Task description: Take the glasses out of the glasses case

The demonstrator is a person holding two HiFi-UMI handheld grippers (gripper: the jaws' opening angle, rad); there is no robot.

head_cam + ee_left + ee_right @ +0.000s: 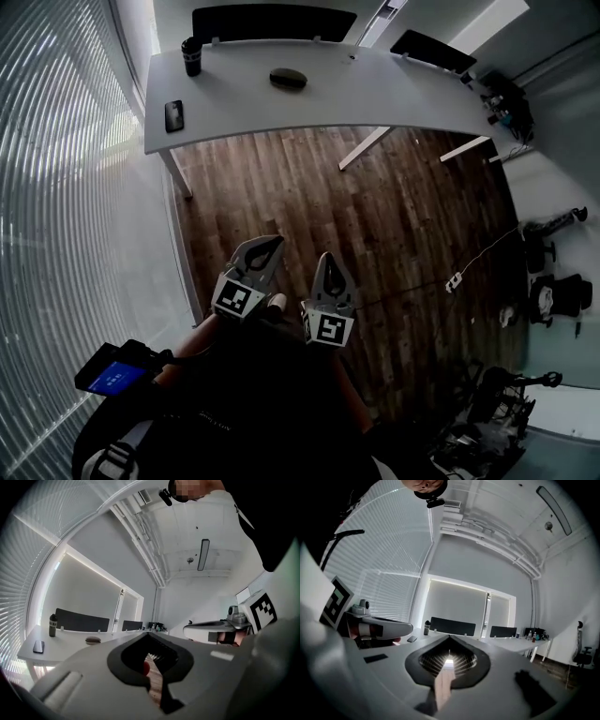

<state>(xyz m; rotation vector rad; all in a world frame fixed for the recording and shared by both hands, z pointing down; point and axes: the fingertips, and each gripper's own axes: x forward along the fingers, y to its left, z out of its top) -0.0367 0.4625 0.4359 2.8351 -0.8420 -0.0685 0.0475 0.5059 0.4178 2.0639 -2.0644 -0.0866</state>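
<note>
Glasses case (pixel 288 79): dark oval, apparently unopened, lying on white worktop (pixel 375 94). Left claw (pixel 267 246), right claw (pixel 331 258): both clenched, empty, well short of case over wood floor (pixel 394 216). Probably carried tucked, pending approach.

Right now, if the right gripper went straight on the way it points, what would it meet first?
Nothing close. The right gripper faces open space above the wooden floor, then probably the white table, somewhere near the glasses case. Depth is unclear.
</note>
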